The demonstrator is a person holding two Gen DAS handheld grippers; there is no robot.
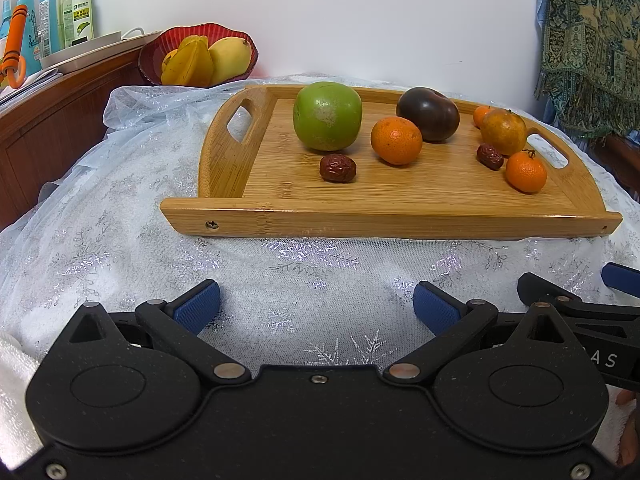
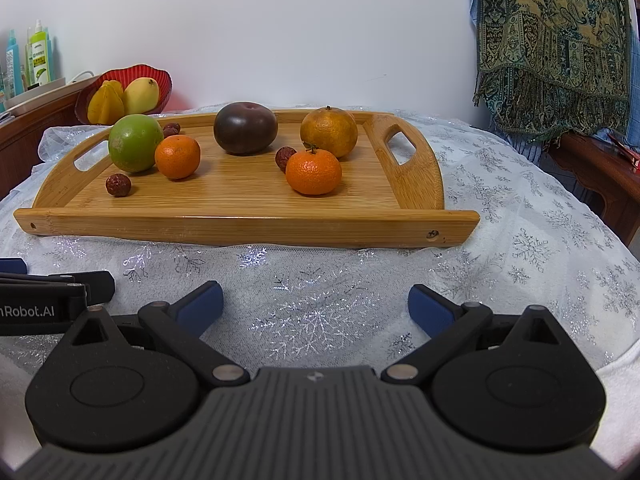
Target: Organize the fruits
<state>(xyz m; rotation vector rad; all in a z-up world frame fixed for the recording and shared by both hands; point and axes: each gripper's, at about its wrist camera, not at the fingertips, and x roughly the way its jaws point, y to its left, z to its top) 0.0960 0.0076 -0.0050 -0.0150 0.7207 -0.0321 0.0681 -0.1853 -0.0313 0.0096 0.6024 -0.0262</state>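
A table draped in a white snowflake-patterned cloth (image 1: pixel 120 216) fills the scene, and a bamboo tray (image 2: pixel 248 224) with cut-out handles is set on it, well ahead of both grippers. On the tray, the largest fruit, a green apple-like fruit (image 1: pixel 327 116), is placed toward the left handle, with a dark purple plum (image 1: pixel 429 114) to its right near the back rim. A dull yellow-orange citrus (image 2: pixel 329 131) is seen near the right handle. An orange mandarin (image 2: pixel 177 157) is set just beside the green fruit, possibly touching it, and a second mandarin with a stem (image 2: pixel 313 171) lies in front of the dull citrus. A dried red date (image 1: pixel 337 168) is laid in front of the green fruit, and another date (image 2: pixel 284 156) is tucked against the stemmed mandarin. Behind the tray, on the left, a red bowl (image 1: pixel 150 60) holding yellow fruit is placed at the table's edge, beside a wooden cabinet carrying spray bottles (image 1: pixel 80 4). A patterned fringed scarf (image 2: pixel 552 40) is hung at the right. The left gripper (image 1: pixel 316 306) and the right gripper (image 2: pixel 314 304) are held low over the cloth, side by side, each with its blue-padded fingers spread wide and nothing between them.
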